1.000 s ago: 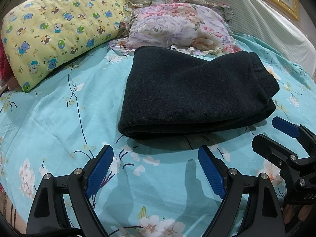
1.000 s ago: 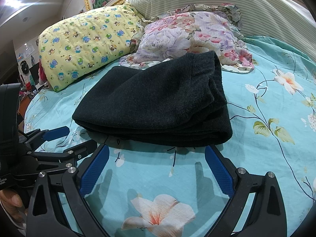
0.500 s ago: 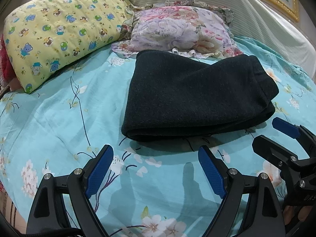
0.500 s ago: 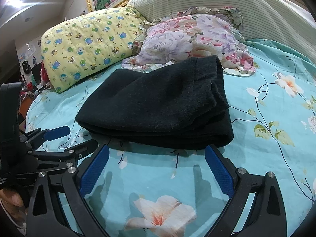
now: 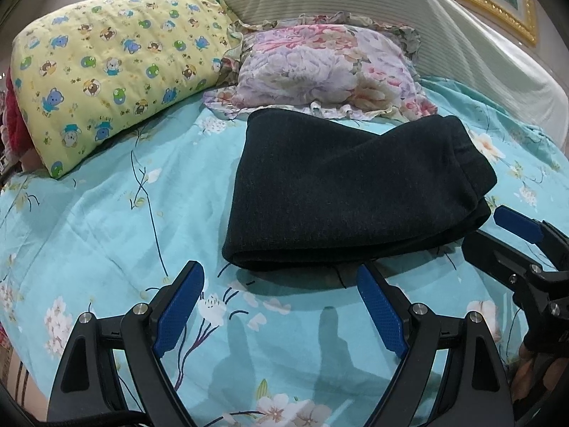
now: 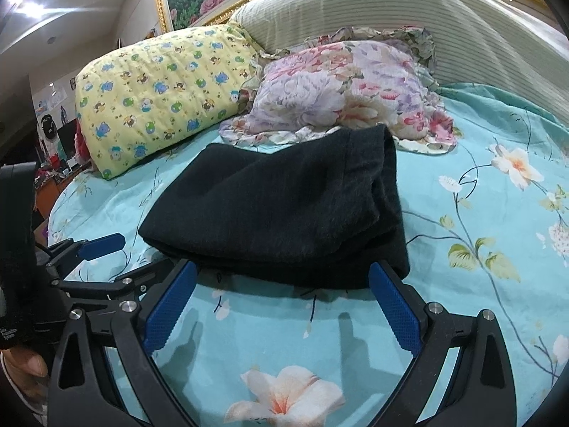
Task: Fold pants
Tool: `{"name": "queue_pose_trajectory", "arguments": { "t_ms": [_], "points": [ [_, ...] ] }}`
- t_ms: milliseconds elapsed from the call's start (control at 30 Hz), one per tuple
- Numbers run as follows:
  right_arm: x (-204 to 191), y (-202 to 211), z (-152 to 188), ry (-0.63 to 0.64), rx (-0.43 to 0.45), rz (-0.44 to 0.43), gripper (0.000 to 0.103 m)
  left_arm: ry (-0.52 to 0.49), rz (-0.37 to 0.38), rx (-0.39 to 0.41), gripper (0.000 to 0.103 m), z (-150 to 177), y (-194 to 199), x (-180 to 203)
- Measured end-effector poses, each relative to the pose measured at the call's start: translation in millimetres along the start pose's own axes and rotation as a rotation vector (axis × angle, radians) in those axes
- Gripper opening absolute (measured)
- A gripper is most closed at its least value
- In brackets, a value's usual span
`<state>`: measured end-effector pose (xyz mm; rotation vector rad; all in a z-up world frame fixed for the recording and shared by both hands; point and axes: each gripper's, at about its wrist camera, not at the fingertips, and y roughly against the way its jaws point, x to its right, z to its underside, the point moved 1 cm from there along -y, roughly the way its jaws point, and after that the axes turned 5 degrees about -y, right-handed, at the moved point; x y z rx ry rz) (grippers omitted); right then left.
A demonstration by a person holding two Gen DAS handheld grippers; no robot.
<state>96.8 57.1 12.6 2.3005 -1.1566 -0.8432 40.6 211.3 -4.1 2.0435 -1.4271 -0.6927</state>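
Left wrist view: dark charcoal knit pants (image 5: 348,192), folded into a thick flat bundle, lie on the turquoise floral bedsheet (image 5: 106,220). Left gripper (image 5: 281,302), black frame with blue ribbed pads, hangs just short of the bundle's near folded edge, fingers spread wide, nothing between them. Its shadow falls on the sheet below. Right gripper (image 5: 519,227) enters at the right edge, one blue pad tip near the bundle's right corner; spread not readable here. Behind the pants: yellow cartoon-animal print pillow (image 5: 113,71) to the left, ruffled pink-and-lilac floral pillow (image 5: 320,71) touching the far edge of the pants, cream ribbed headboard (image 5: 391,17) beyond.

Right wrist view: right gripper (image 6: 282,302) wide apart, empty, its pad tips level with the near edge of the pants (image 6: 284,210). Layered open ends of the fold face right. Left gripper (image 6: 103,245) shows at the left, beside the bundle's left corner.
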Motion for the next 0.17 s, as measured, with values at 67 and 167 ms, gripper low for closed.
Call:
{"name": "queue_pose_trajectory", "arguments": {
  "t_ms": [67, 167],
  "points": [
    [1.7, 0.7, -1.7, -0.002, 0.002, 0.006, 0.098, 0.002, 0.004, -0.007, 0.088, -0.6, -1.0, -0.2],
    [3.8, 2.4, -2.6, -0.007, 0.007, 0.008, 0.098, 0.003, 0.01, -0.013, 0.088, -4.1, -1.6, 0.6]
  ]
}}
